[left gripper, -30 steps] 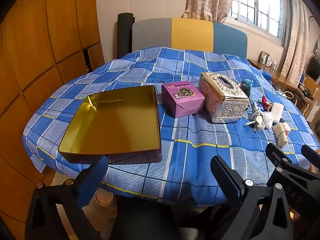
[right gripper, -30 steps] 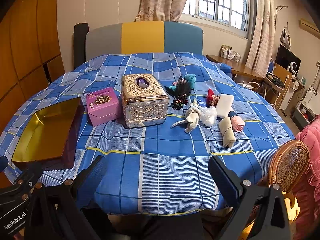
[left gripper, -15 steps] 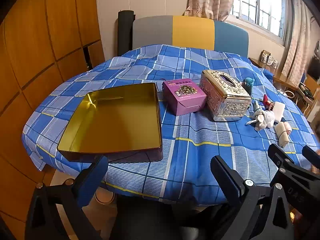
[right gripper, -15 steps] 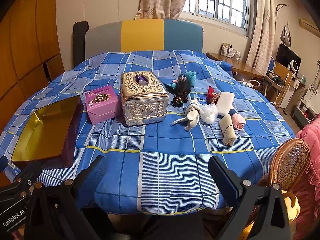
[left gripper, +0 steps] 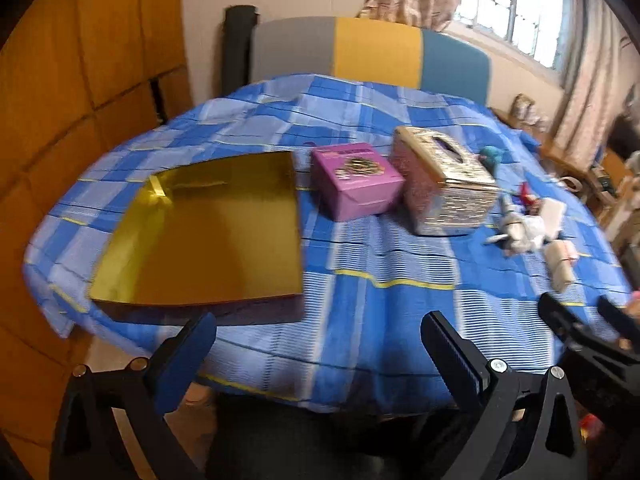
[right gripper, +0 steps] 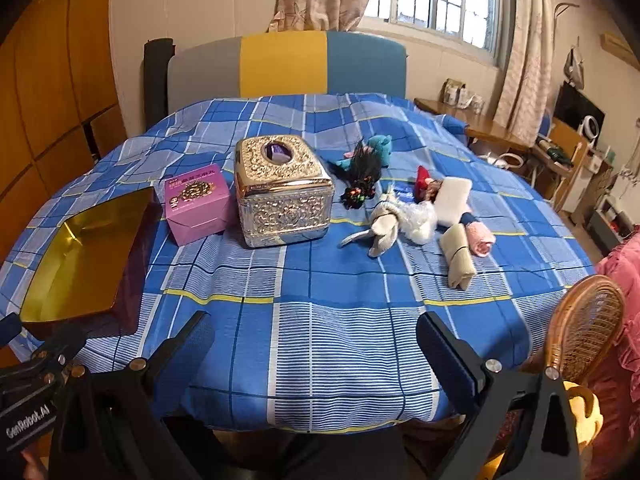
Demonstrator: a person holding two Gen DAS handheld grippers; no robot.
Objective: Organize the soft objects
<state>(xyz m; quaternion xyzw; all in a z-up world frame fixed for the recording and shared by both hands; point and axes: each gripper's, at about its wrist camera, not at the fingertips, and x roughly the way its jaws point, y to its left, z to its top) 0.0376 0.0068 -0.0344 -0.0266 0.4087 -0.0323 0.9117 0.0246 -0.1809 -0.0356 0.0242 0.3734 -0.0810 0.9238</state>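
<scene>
A pile of soft things lies on the right of the blue checked tablecloth: a grey plush, a white fluffy piece, a beige rolled cloth, a pink roll, a white sponge, a teal plush and a black tuft. The pile also shows blurred in the left wrist view. An open gold tin tray sits at the left. My left gripper and right gripper are open and empty, at the table's near edge.
A purple box and an ornate silver tissue box stand mid-table between tray and pile. A wicker chair back stands at the near right. A grey, yellow and blue sofa back is behind the table.
Both grippers have moved forward and slightly up toward the table. The left view is blurred from motion. Nothing on the table has moved.
</scene>
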